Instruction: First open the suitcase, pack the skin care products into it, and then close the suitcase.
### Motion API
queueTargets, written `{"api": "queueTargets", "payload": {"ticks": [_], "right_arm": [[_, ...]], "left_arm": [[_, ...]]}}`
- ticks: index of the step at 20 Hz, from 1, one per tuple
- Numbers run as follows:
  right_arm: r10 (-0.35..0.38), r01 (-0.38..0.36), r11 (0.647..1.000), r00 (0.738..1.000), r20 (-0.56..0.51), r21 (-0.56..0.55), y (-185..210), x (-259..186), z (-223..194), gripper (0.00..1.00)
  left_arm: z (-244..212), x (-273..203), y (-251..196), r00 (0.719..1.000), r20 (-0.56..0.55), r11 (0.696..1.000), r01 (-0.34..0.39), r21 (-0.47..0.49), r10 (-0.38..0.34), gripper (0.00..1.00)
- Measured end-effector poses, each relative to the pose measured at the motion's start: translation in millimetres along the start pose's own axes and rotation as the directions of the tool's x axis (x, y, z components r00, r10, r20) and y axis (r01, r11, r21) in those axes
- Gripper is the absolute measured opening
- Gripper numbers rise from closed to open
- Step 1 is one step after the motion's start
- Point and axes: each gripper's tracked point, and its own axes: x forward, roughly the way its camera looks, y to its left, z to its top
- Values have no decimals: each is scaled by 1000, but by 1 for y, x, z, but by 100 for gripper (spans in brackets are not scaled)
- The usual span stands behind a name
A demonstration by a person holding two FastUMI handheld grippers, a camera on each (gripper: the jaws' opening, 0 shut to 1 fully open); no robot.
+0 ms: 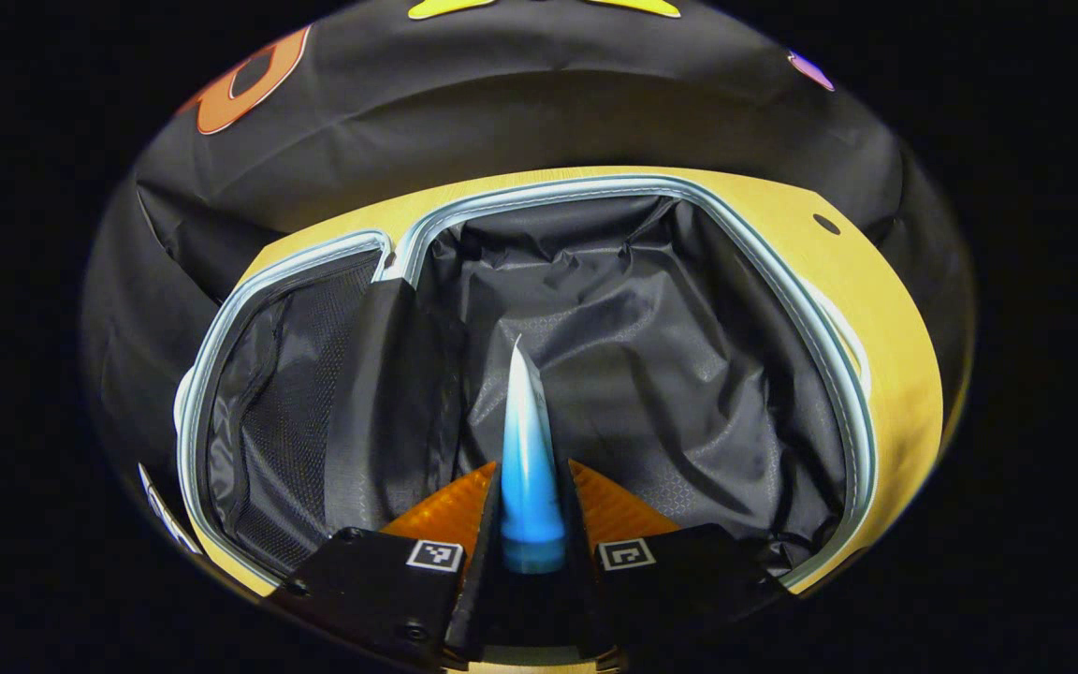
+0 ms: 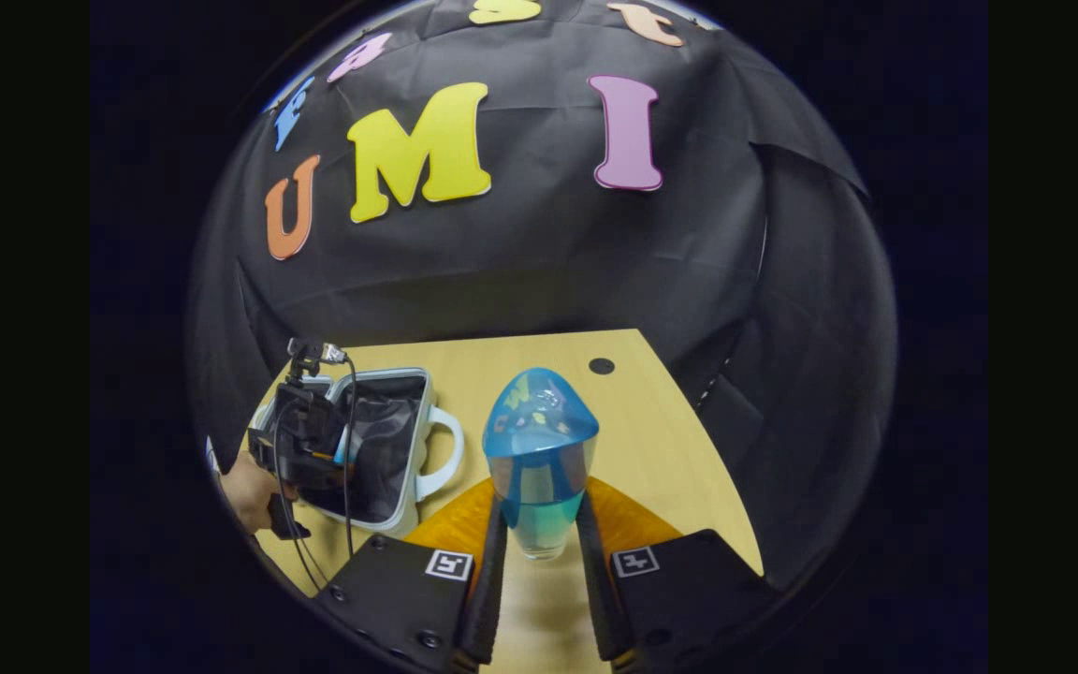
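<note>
Packing is under way: the left gripper [image 1: 530, 524], pinching a blue-white tube [image 1: 526, 449], is hanging over the open suitcase [image 1: 838, 374] and needs releasing, while the right gripper [image 2: 539, 562], at the suitcase's three o'clock, is clamping a blue-capped bottle [image 2: 540, 459].

Black cloth wall [image 2: 539, 253] fills upper frame w/ creases; light wood table [image 2: 661, 440] lower centre, small dark hole near far edge.

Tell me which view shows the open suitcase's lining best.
The left gripper view: the suitcase lies open right below the camera, its dark crinkled lining and mesh pocket plain. In the right gripper view the suitcase is small and far off, partly hidden by the left gripper.
</note>
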Motion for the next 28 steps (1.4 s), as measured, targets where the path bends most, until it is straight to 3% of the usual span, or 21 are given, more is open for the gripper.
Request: {"api": "queueTargets", "payload": {"ticks": [5, 6, 7, 8, 9, 11, 12, 13, 14, 15, 18, 23, 28], "right_arm": [[40, -40, 997, 999, -6, -66, 48, -6, -4, 37], [64, -64, 996, 998, -7, -67, 65, -5, -2, 35], [89, -89, 994, 996, -8, -66, 81, -1, 0, 37], [112, -113, 991, 994, -12, -69, 98, 4, 1, 37], [134, -135, 988, 991, -14, -72, 113, 10, 2, 37], [172, -174, 981, 985, -27, -80, 145, 22, 2, 37], [194, -196, 977, 980, -36, -88, 161, 28, 2, 35], [210, -214, 972, 976, -51, -94, 176, 36, -3, 37], [227, -233, 967, 972, -66, -100, 191, 44, -8, 37], [238, -246, 963, 968, -81, -106, 205, 52, -13, 37], [251, -266, 957, 959, -132, -115, 237, 77, -38, 37], [221, -259, 958, 940, -260, -123, 263, 111, -95, 36], [180, -217, 972, 933, -313, -88, 272, 135, -113, 37]], "left_arm": [[8, -16, -2, 997, 72, 999, 33, -41, -30, 43], [12, -24, -5, 993, 103, 997, 59, -49, -54, 67], [18, -34, -8, 987, 142, 995, 86, -53, -78, 80], [24, -47, -9, 978, 182, 992, 109, -55, -98, 86], [31, -61, -8, 966, 230, 990, 130, -53, -114, 81], [41, -93, 1, 939, 323, 988, 146, -51, -122, 83], [43, -107, 9, 924, 362, 987, 152, -50, -124, 92], [42, -120, 18, 911, 394, 987, 151, -47, -120, 88], [38, -131, 30, 901, 419, 990, 138, -40, -109, 96], [33, -142, 41, 894, 439, 992, 119, -31, -93, 92], [13, -172, 70, 870, 490, 997, 80, -15, -62, 92], [-24, -184, 110, 866, 500, 995, 53, -81, -5, 92], [-37, -188, 147, 857, 512, 991, 9, -133, 61, 92]]}}
